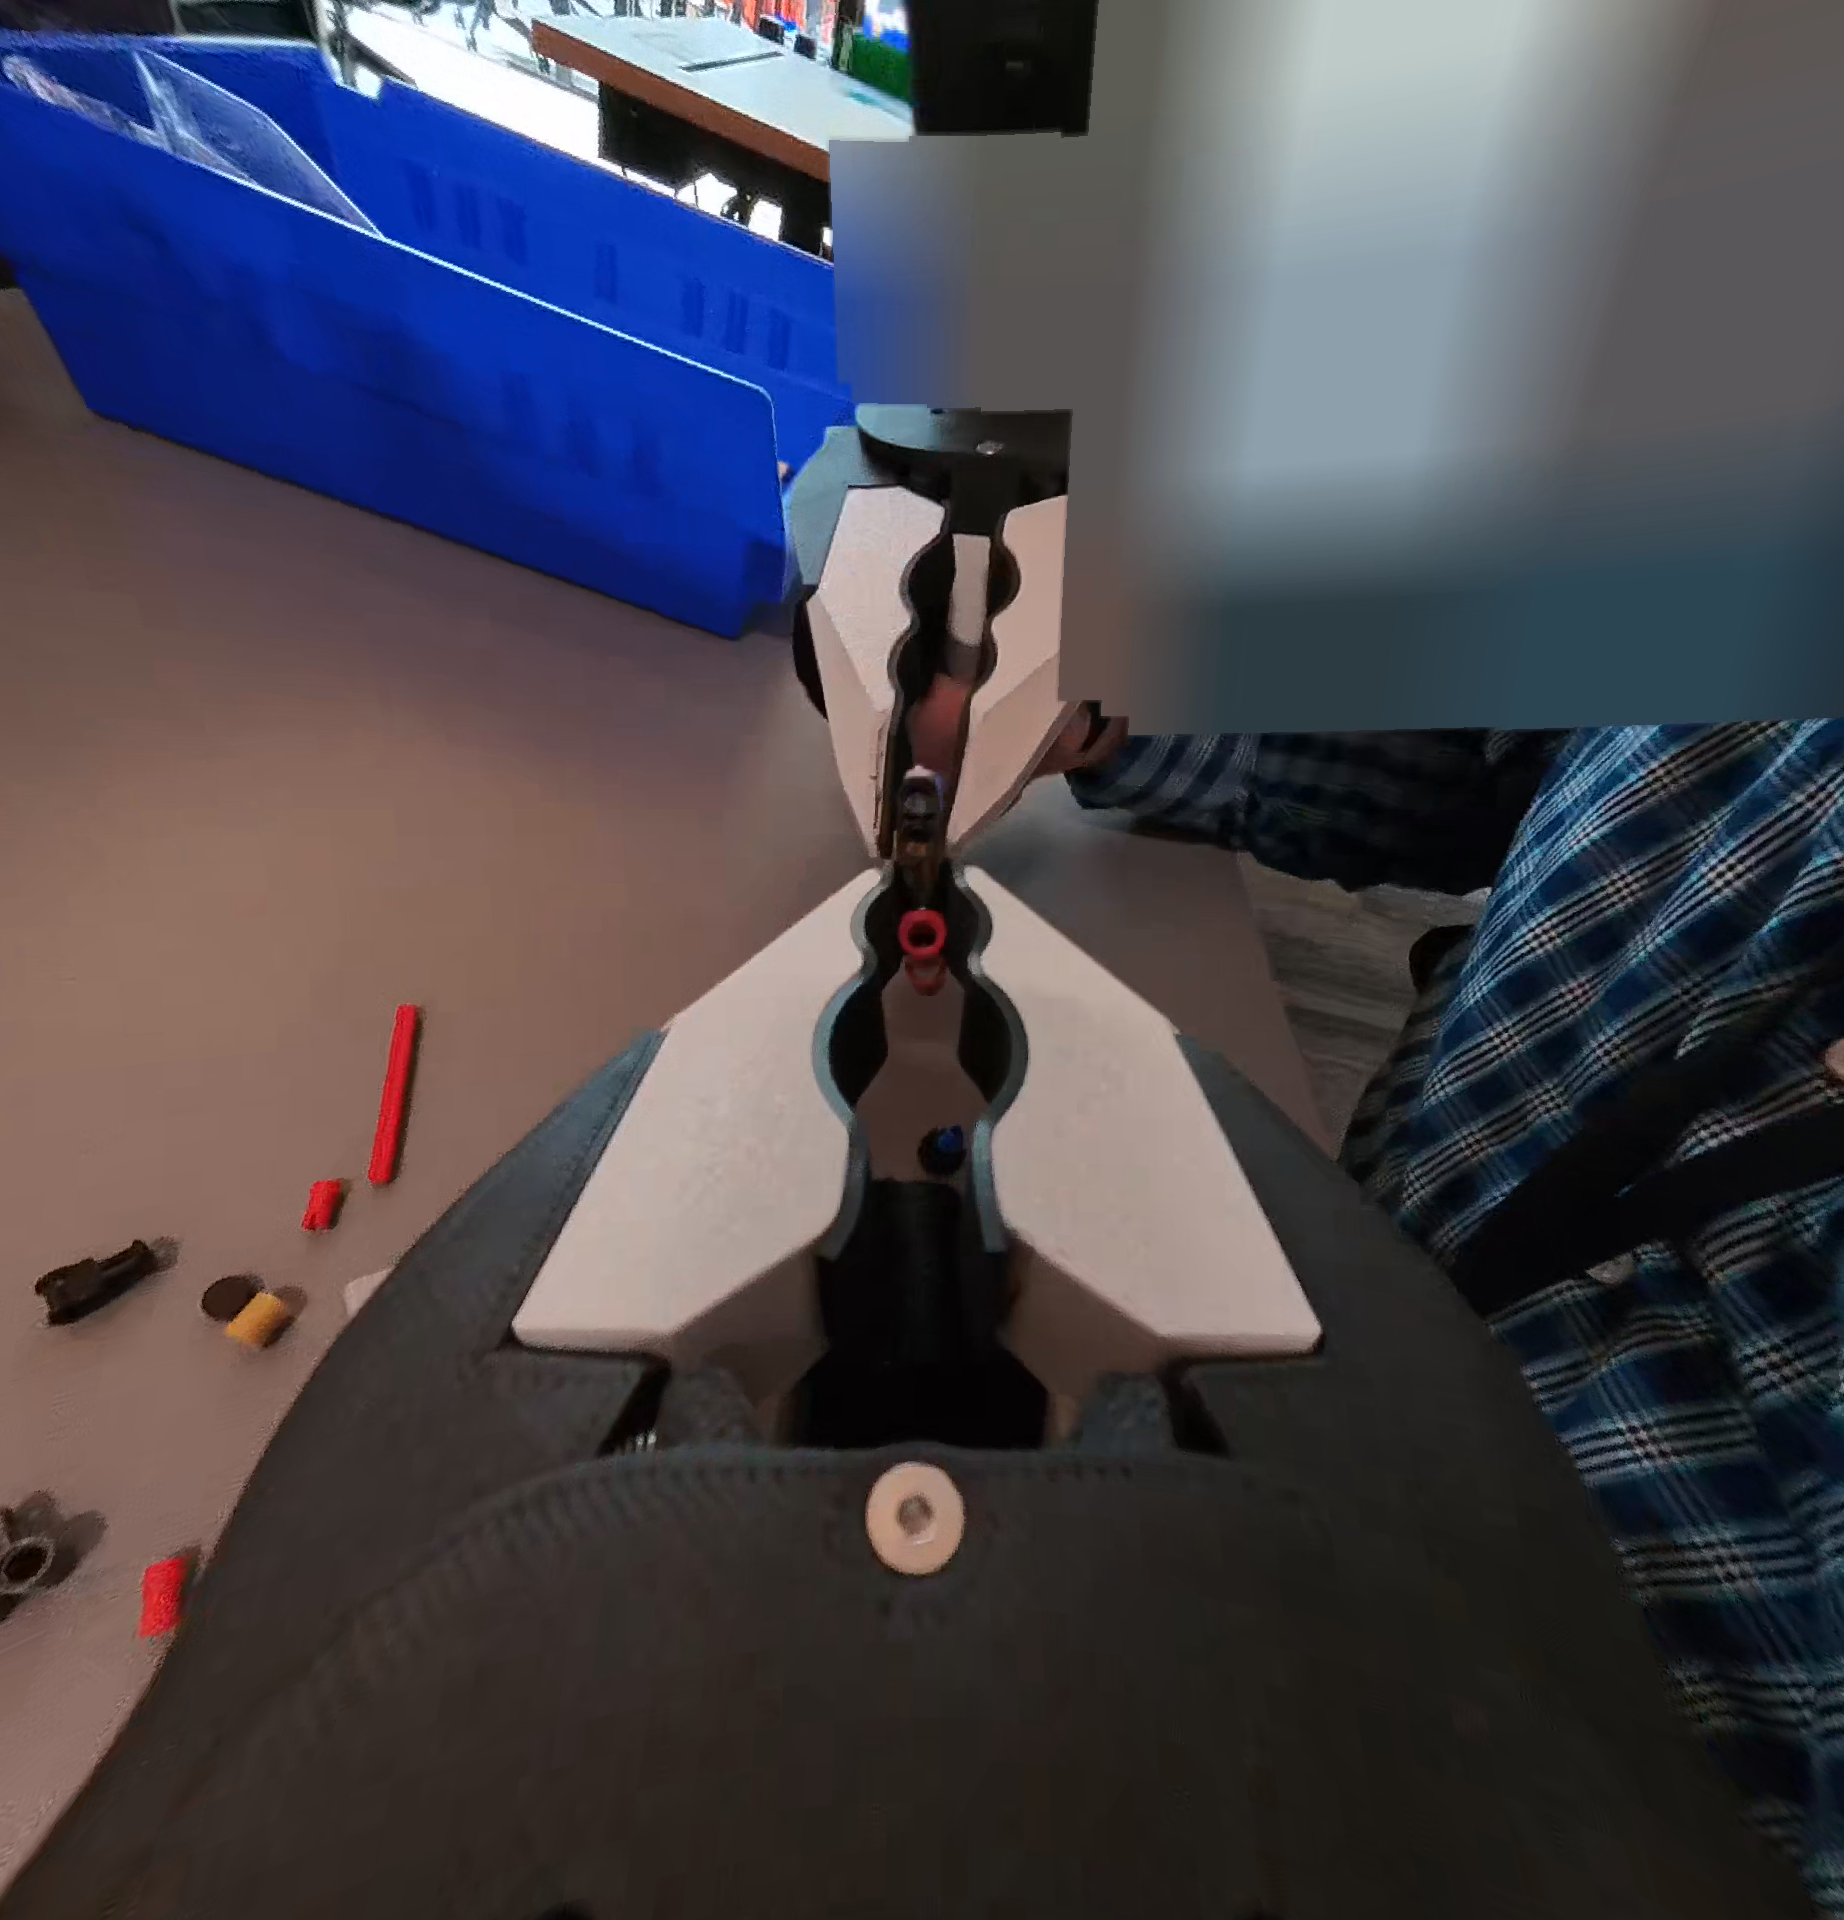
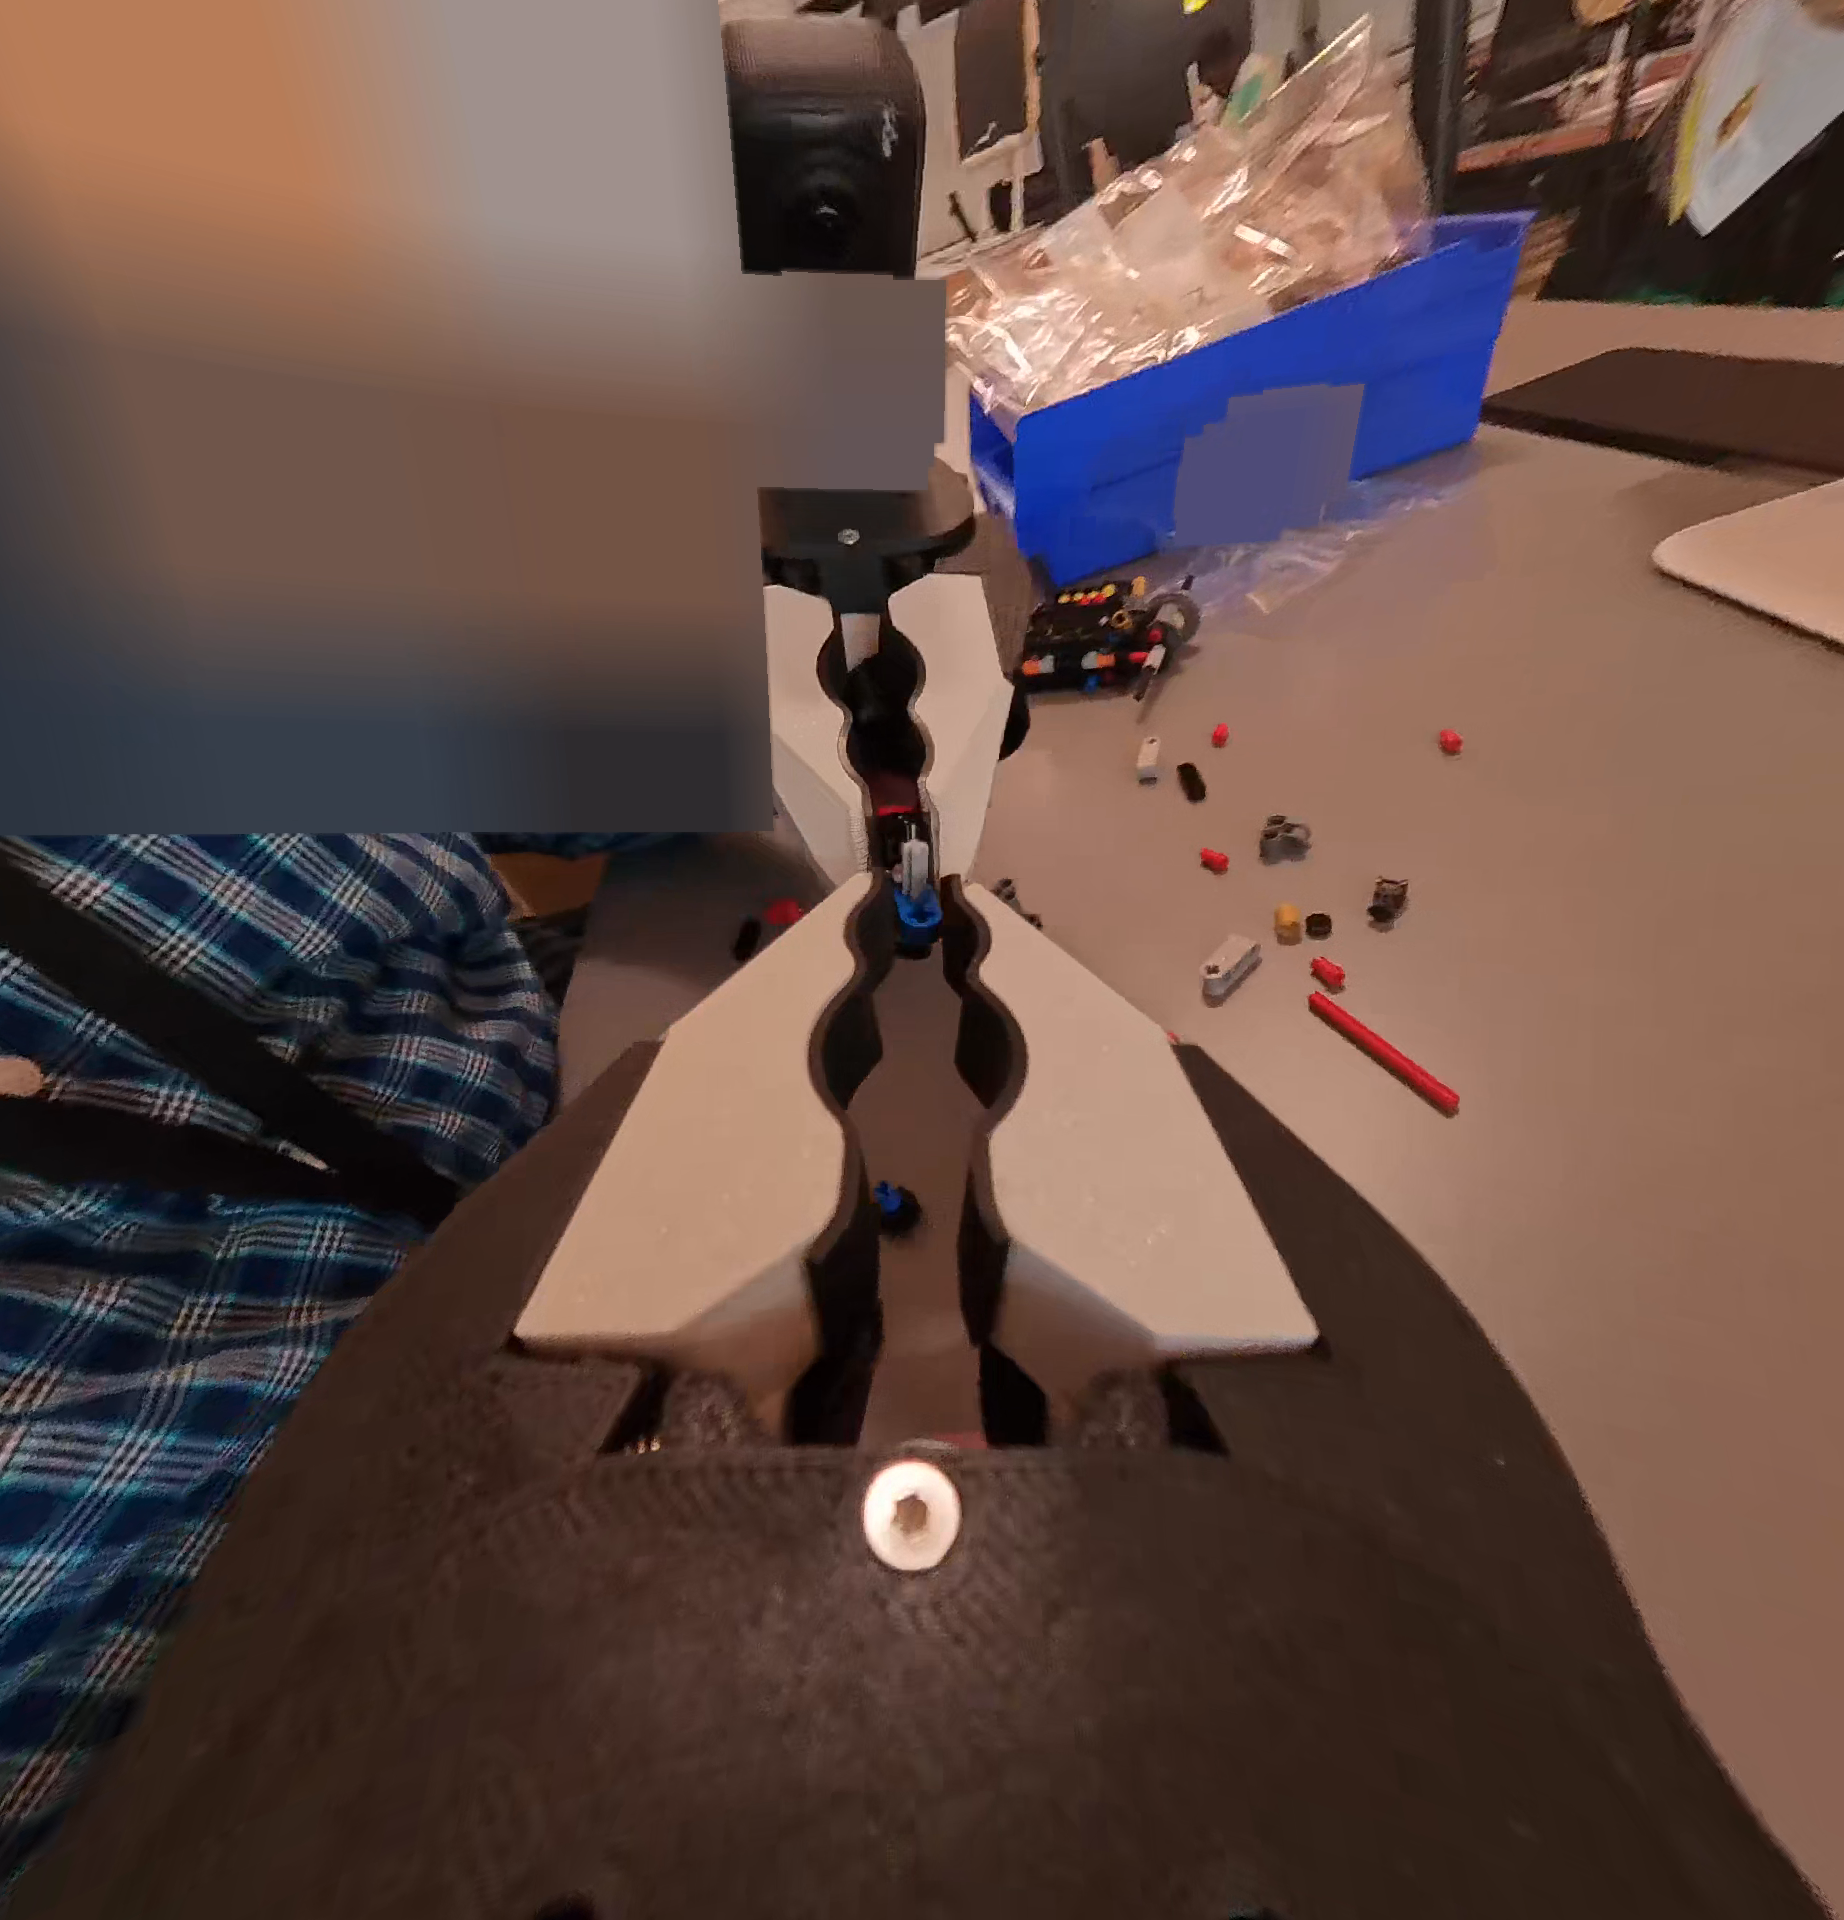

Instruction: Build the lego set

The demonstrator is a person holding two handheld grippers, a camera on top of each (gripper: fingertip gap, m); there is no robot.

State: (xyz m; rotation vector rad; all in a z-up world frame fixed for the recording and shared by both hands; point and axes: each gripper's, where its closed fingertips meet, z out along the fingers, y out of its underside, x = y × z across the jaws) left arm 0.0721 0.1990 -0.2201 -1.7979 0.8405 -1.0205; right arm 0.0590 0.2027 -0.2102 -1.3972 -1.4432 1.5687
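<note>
My left gripper (image 1: 926, 883) is shut on a small red lego piece (image 1: 920, 935), held in the first notch behind its fingertips. My right gripper (image 2: 913, 888) is shut on a small blue pin (image 2: 916, 912) with a grey part (image 2: 913, 857) sticking forward. The two grippers meet tip to tip above the table. In the left wrist view the right gripper (image 1: 923, 842) shows a dark piece (image 1: 918, 816) at its tips. In the right wrist view the left gripper (image 2: 902, 842) shows red and black between its fingers. Whether the two held pieces touch is unclear.
A blue bin (image 2: 1313, 416) with plastic bags stands at the back, a black partial build (image 2: 1094, 634) before it. A red axle (image 2: 1380, 1049) and several loose small pieces lie on the grey table (image 2: 1520, 831). A blue piece (image 1: 944, 1143) lies under the grippers. A person's plaid shirt (image 1: 1624, 1143) is close. From either gripper's tips it is about 15 cm to the red axle (image 2: 1380, 1049). Look for it in the left wrist view (image 1: 390, 1075) too.
</note>
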